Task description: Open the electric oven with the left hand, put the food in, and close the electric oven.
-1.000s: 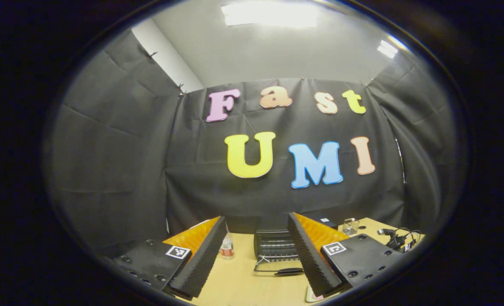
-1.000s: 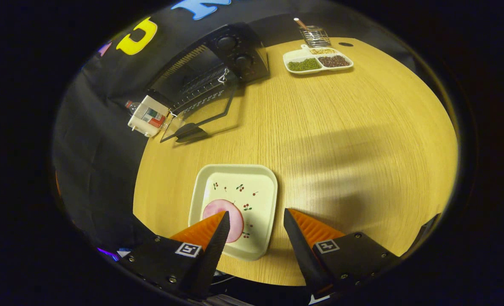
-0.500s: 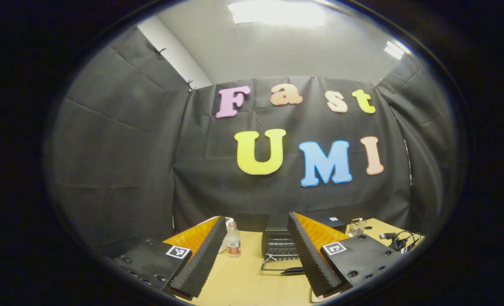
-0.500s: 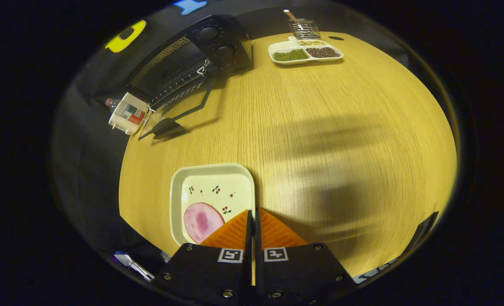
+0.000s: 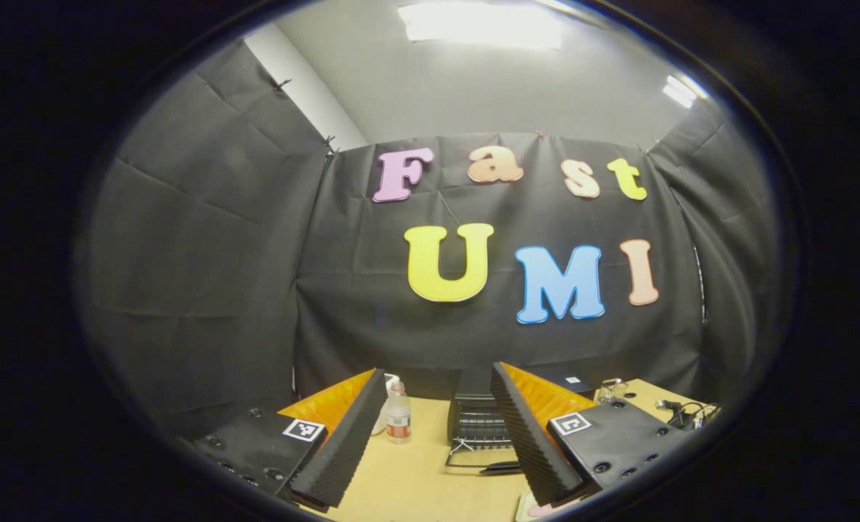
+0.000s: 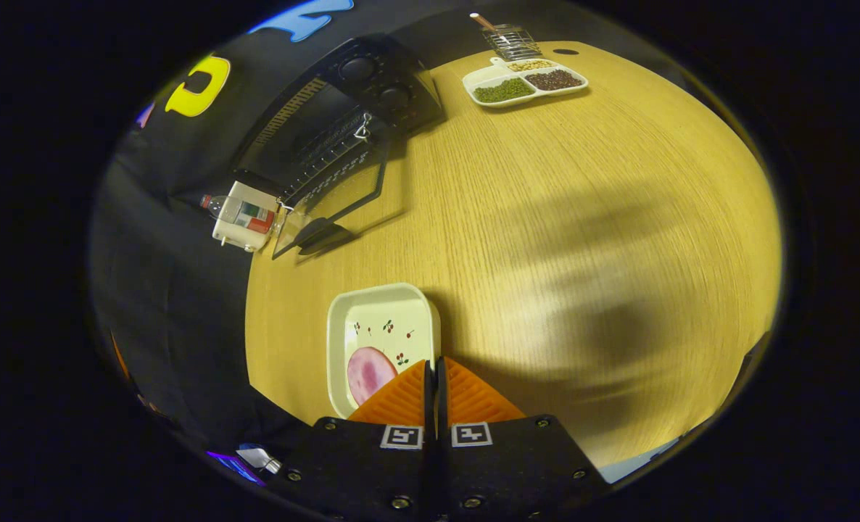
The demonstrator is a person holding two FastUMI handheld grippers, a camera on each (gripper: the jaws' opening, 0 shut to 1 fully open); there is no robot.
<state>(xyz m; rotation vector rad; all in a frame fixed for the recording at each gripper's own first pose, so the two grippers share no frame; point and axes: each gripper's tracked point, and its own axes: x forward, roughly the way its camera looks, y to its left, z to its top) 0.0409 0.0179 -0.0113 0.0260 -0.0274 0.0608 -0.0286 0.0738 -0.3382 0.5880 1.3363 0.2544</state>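
I'm holding my right gripper (image 6: 433, 370) with its two fingers pinched together on the near rim of the one square plate (image 6: 383, 330), which is sitting on the table (image 6: 582, 217) and carrying one pink round slice of food (image 6: 368, 371). My left gripper (image 5: 437, 384) is hanging well above the table with its two fingers spread apart, gripping nothing. One electric oven (image 6: 343, 116) is standing at the far edge, its door (image 6: 336, 206) lying open and flat, two knobs (image 6: 375, 81) showing on its panel. I'm counting one bottle (image 5: 398, 413) and one carton (image 6: 245, 215) beside it, plus one divided tray (image 6: 524, 81) with three fillings.
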